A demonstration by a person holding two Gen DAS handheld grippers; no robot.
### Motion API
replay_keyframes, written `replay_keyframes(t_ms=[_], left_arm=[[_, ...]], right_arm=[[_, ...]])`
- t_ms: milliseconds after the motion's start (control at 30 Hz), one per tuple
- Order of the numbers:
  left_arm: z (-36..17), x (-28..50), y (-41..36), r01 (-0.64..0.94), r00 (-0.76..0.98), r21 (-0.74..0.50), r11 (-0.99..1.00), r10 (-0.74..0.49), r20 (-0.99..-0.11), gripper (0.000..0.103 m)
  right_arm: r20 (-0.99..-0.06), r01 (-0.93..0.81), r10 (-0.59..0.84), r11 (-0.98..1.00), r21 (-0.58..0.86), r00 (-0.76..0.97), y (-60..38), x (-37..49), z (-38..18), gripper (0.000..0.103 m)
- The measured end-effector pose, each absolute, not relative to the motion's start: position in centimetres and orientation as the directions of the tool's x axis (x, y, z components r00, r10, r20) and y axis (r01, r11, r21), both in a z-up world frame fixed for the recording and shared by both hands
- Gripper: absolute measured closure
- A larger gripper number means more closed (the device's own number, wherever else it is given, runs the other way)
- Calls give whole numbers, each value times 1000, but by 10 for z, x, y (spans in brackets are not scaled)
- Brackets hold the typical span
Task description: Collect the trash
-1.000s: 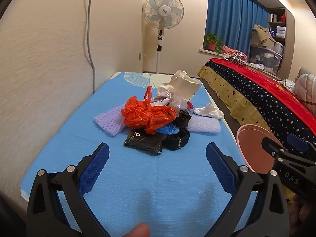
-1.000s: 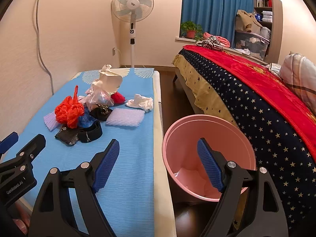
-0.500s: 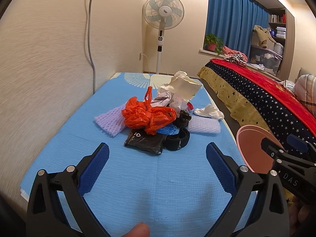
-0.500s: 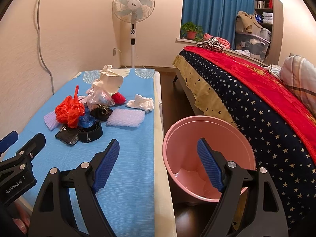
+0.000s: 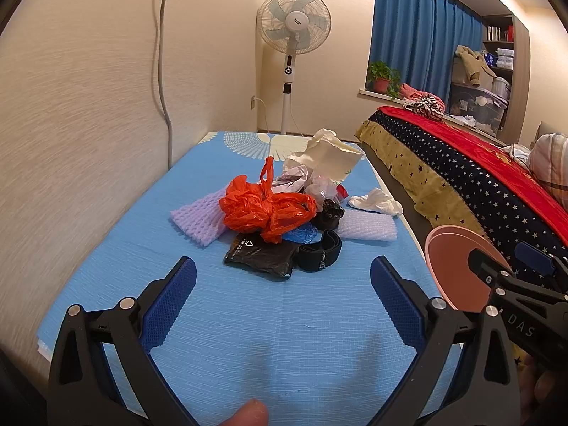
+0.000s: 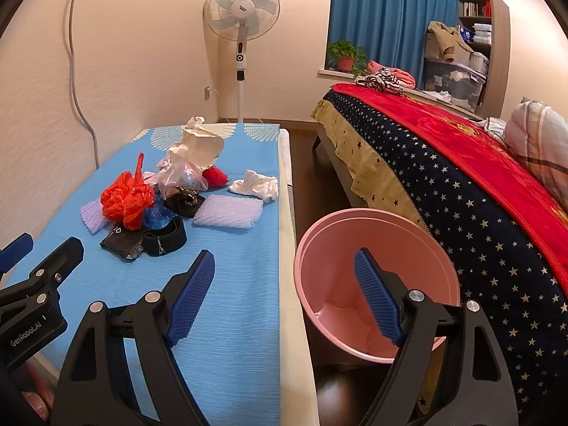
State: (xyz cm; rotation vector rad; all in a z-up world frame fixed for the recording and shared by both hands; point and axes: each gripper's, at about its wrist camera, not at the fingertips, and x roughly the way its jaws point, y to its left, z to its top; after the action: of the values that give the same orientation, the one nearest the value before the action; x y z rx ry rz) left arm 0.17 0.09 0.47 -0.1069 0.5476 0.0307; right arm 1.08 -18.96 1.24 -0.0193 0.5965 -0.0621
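A: Where are the grippers?
B: The left gripper and the right gripper both gape wide with nothing between their pads.

A: And the trash?
B: The trash pile lies on the blue table, ahead of the left gripper; the pink bin stands on the floor beside it

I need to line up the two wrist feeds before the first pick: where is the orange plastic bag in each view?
Left wrist: orange plastic bag sits centre frame, atop the trash pile, ahead of the open left gripper.
Right wrist: orange plastic bag lies left of centre, beyond the open right gripper.
Shared landmark: the standing fan behind the blue table.
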Motion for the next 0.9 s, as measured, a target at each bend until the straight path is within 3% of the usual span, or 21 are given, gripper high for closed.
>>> replay_keyframes(t_ms=[900], left_arm=[[8,1,2,-64,855,-109,992,-2,-519,8]], right_arm=[[-554,49,-61,998,-37,830,-188,10,12,23]])
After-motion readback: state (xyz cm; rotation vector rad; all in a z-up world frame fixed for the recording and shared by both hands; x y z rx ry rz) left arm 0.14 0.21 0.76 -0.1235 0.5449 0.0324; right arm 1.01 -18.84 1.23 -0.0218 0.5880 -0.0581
